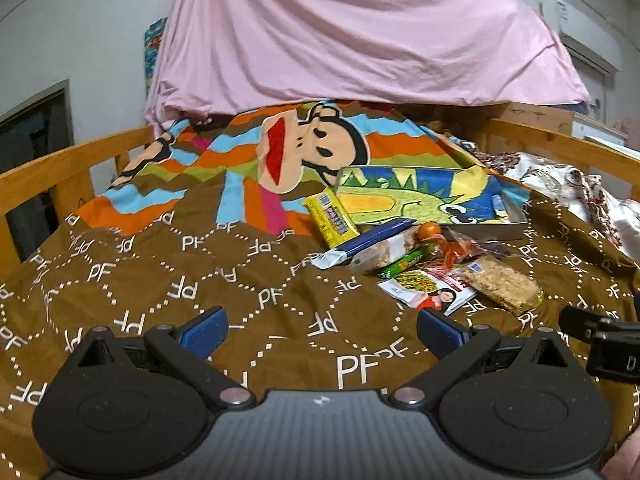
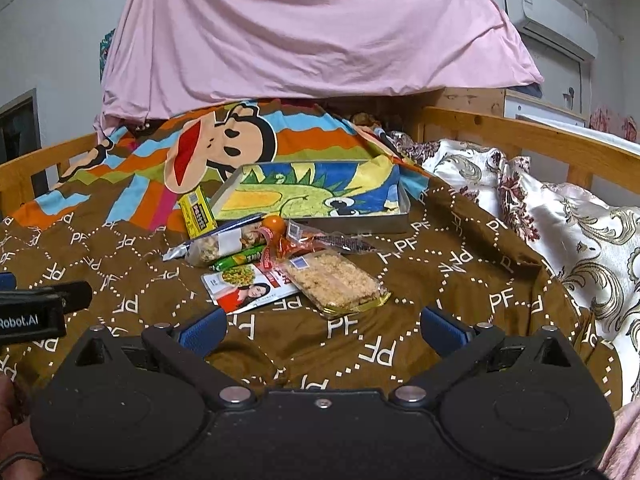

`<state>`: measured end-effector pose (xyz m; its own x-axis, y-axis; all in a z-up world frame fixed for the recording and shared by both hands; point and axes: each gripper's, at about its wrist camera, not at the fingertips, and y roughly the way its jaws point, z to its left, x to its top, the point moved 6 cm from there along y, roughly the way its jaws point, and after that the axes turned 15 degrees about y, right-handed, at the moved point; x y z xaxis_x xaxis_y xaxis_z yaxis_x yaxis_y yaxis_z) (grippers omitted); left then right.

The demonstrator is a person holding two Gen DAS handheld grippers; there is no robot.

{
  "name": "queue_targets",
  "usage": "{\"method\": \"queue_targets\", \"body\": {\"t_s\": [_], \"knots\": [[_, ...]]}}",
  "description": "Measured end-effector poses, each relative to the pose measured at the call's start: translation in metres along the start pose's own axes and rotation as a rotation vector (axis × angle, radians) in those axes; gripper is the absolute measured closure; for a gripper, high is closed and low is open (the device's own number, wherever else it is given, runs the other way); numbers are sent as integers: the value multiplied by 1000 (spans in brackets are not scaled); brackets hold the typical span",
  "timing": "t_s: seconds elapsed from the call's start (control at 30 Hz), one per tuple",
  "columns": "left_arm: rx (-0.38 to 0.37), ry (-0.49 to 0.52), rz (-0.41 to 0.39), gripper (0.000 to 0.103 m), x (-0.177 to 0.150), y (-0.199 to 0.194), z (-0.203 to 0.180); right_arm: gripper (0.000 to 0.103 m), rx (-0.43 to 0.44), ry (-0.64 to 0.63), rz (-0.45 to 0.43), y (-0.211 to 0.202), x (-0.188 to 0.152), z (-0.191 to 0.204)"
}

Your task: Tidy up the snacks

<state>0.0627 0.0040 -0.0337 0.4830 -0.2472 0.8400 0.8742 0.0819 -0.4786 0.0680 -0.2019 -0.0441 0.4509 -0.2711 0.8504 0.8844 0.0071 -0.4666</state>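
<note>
A pile of snacks lies on the brown quilt in front of a shallow box lined with a dinosaur picture. In the pile are a yellow pack, a blue-and-clear nut pack, a green stick, a small orange ball, a white sachet and a clear pack of crumbly bars. The same box, crumbly bars and white sachet show in the right wrist view. My left gripper and right gripper both hover open and empty, short of the pile.
Wooden bed rails run along both sides. A pink sheet hangs behind the bed. A white floral cover is bunched on the right. The other gripper's body shows at each frame's edge.
</note>
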Motion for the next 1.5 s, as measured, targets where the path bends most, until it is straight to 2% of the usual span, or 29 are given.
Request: {"method": "queue_targets", "body": {"t_s": [0.1,0.4,0.63,0.93,1.1,1.27,1.37,1.5], "knots": [[1,-16,17,0,1,1,1,0,-7,9,21,2,0,-2],[26,21,46,0,14,5,-5,0,-18,42,101,15,2,-7],[57,-14,51,0,27,8,-1,0,55,89,99,32,17,-9],[75,-37,72,0,45,46,-7,0,85,17,100,75,39,-17],[11,-86,77,0,53,77,-13,0,135,-99,101,102,49,-19],[-51,-71,50,0,58,105,-25,1,143,-215,121,128,55,-23],[-134,-14,14,0,62,119,-38,1,185,-288,155,141,54,-24],[-276,103,12,0,64,141,-58,1,239,-394,218,154,46,-28]]}}
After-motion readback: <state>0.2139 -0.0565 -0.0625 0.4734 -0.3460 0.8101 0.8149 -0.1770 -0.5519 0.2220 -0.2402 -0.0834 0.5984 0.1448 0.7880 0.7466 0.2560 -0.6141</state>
